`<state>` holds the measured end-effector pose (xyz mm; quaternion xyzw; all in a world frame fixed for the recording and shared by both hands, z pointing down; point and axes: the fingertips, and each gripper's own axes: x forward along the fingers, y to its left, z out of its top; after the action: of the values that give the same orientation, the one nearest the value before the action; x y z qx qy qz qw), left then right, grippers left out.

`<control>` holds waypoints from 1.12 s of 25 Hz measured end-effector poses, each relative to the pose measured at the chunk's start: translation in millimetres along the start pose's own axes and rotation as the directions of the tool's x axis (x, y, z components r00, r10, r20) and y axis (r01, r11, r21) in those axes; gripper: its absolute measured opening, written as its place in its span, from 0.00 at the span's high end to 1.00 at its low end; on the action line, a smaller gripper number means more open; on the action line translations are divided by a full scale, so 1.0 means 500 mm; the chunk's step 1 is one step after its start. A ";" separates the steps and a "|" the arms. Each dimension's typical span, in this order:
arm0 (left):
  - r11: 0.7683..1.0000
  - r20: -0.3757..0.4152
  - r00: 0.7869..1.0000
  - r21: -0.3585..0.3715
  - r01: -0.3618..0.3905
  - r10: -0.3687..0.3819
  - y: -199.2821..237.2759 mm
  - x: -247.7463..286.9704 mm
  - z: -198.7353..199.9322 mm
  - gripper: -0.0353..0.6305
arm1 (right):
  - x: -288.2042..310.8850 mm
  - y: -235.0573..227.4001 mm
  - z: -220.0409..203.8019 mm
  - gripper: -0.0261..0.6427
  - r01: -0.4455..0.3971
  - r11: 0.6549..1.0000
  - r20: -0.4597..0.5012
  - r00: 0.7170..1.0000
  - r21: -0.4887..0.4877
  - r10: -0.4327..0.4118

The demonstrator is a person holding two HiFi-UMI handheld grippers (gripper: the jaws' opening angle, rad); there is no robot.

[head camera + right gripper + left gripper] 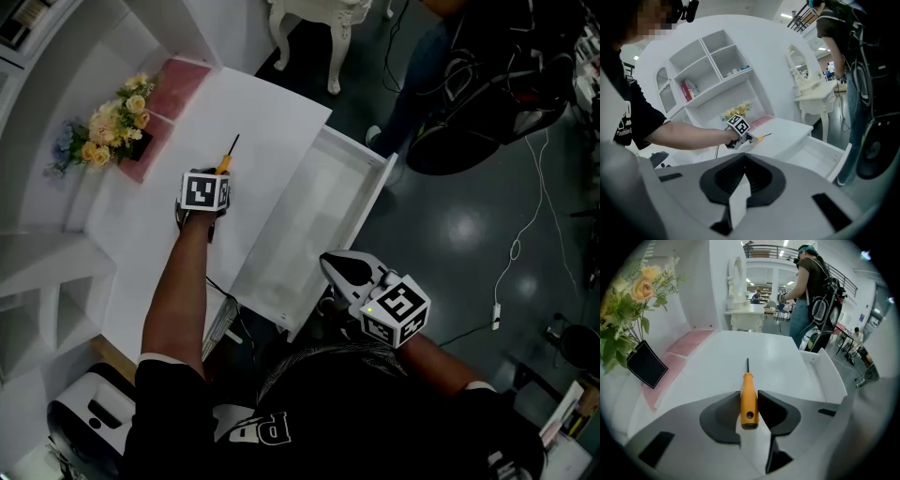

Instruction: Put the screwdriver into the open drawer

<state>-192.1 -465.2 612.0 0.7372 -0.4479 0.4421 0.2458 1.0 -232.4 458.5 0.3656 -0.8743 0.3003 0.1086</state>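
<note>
The grasp step is in hand. The left gripper (749, 403) pinches the orange handle of the screwdriver (748, 383), whose tip points forward over the white tabletop (258, 117). I cannot tell if it is already lifted. The right gripper (743, 165) has its jaws pressed together, empty, near the drawer's front corner. The next move, I judge, is to carry the screwdriver sideways to the open drawer (323, 211) just beside and release it inside.

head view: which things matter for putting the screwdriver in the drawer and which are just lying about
For the job:
screwdriver, clamped in the left gripper
open drawer

Just lying about:
flowers
pink mat
white dressing table
</note>
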 end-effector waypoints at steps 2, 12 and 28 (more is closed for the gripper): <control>1.000 0.006 1.000 0.003 0.007 -0.007 -0.006 -0.017 -0.007 0.76 | -0.006 0.012 -0.002 0.94 0.004 1.000 0.004 1.000 -0.008 -0.004; 0.999 0.053 0.998 0.009 0.038 -0.038 -0.022 -0.108 -0.054 0.76 | -0.033 0.083 -0.009 0.94 0.033 0.999 0.039 0.999 -0.029 -0.032; 0.997 0.146 0.987 -0.014 0.076 -0.073 -0.034 -0.272 -0.192 0.77 | -0.060 0.228 -0.038 0.94 0.054 0.995 0.076 0.996 -0.080 -0.048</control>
<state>-246.8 -324.3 540.9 0.7813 -0.4412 0.3732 0.2360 -58.6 -140.5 410.6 0.3938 -0.8797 0.2478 0.0987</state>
